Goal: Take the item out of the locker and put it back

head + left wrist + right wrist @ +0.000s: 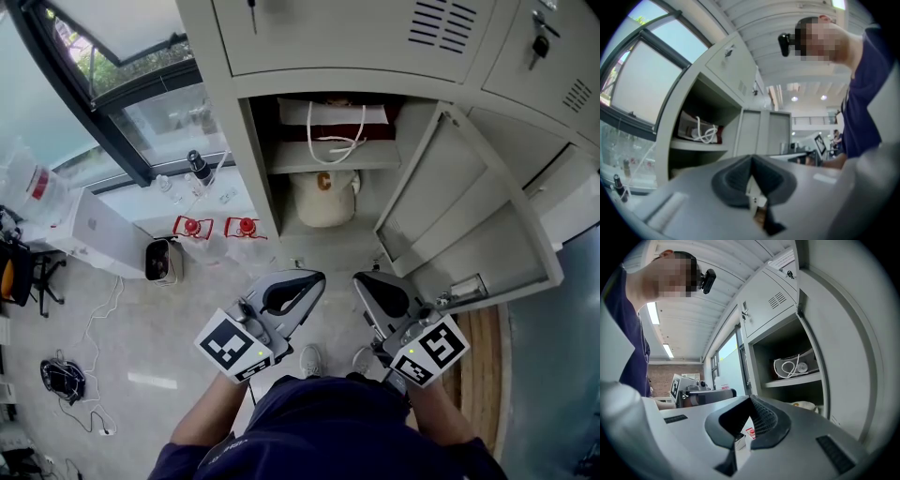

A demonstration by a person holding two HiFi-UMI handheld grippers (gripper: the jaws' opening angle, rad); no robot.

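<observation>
The locker (258, 141) stands open, its door (469, 216) swung out to the right. On its upper shelf lies a paper bag with white rope handles (333, 127), also seen in the left gripper view (701, 131) and the right gripper view (794, 365). Under the shelf sits a cream bag with an orange letter (323, 197) (804, 405). My left gripper (314, 279) (751, 159) and right gripper (361, 279) (750, 398) hover side by side in front of the opening, well short of it. Both are shut with nothing in them.
Closed locker doors (337, 33) sit above and to the right. Two red-topped objects (192, 226) lie on the floor by the window. A white box (89, 230) and a bundle of cables (64, 380) are at the left. My shoes (311, 359) show below the grippers.
</observation>
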